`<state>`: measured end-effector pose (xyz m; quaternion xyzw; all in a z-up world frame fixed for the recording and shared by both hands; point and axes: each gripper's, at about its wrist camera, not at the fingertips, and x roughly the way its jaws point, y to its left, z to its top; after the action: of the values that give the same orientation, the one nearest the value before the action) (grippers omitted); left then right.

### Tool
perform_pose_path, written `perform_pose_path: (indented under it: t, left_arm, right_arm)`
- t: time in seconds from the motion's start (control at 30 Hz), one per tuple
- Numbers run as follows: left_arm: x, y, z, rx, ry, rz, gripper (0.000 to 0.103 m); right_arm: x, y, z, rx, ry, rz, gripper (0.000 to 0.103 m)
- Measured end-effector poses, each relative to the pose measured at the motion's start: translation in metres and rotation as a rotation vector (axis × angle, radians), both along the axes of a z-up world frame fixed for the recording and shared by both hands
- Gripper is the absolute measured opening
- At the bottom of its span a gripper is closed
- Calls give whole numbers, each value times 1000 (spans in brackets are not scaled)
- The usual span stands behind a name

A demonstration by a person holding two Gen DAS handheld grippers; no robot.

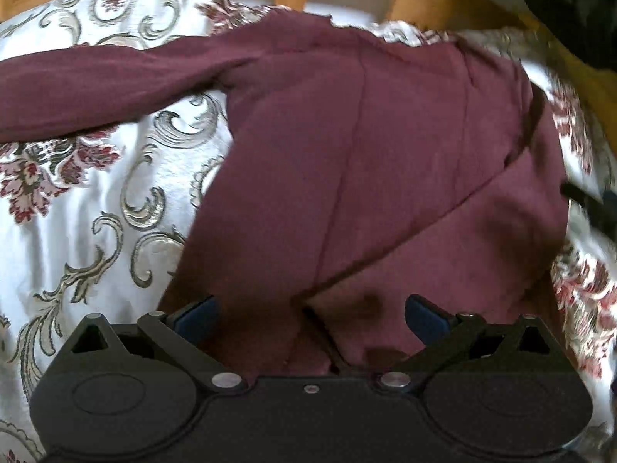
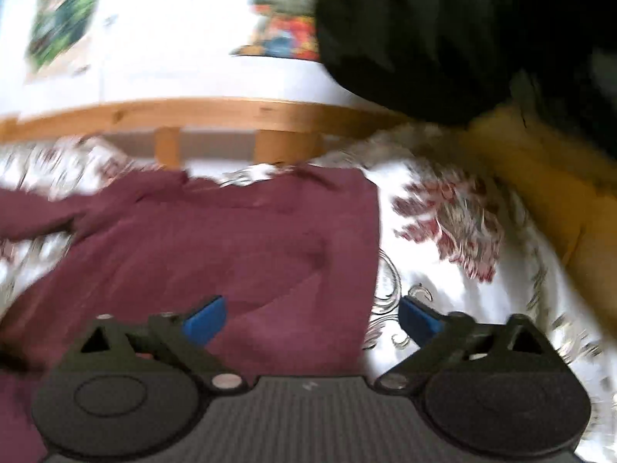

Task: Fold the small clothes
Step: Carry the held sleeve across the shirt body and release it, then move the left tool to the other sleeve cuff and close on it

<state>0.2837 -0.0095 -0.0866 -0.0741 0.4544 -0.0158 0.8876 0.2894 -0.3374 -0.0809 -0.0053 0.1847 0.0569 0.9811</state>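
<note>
While maroon shirt (image 1: 385,162) lies flat on floral bedspread (image 1: 77,200), both my tools empty. Left gripper (image 1: 310,318) jaws spread wide, hovering over near hem, cloth directly beneath and ahead. Right gripper (image 2: 310,318) jaws also apart, straddling shirt's right edge, blurry view. Shirt long axis runs away from me toward wooden bed frame (image 2: 231,114); one sleeve (image 1: 100,88) stretches far left. Left gripper nearer that sleeve, likely next fold.

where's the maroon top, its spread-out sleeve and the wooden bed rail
maroon top (image 1: 385,177), left wrist view, middle of its body
sleeve (image 1: 96,88), left wrist view, midway along it
wooden bed rail (image 2: 216,114), right wrist view, top bar
</note>
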Motion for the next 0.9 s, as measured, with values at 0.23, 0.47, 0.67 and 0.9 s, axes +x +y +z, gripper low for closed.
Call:
perform_pose_path:
  t: [0.23, 0.47, 0.67, 0.9]
  left_arm:
    - [9, -15, -13, 64, 27, -35, 102]
    - [8, -29, -16, 113, 2, -95, 102]
    - [6, -38, -19, 165, -10, -138, 102]
    - [8, -35, -21, 172, 14, -129, 102]
  right_arm:
    - [64, -55, -14, 252, 27, -34, 72]
    - [73, -67, -22, 385, 53, -26, 9]
    - [71, -78, -17, 392, 34, -102, 8]
    - [55, -70, -13, 336, 72, -124, 41]
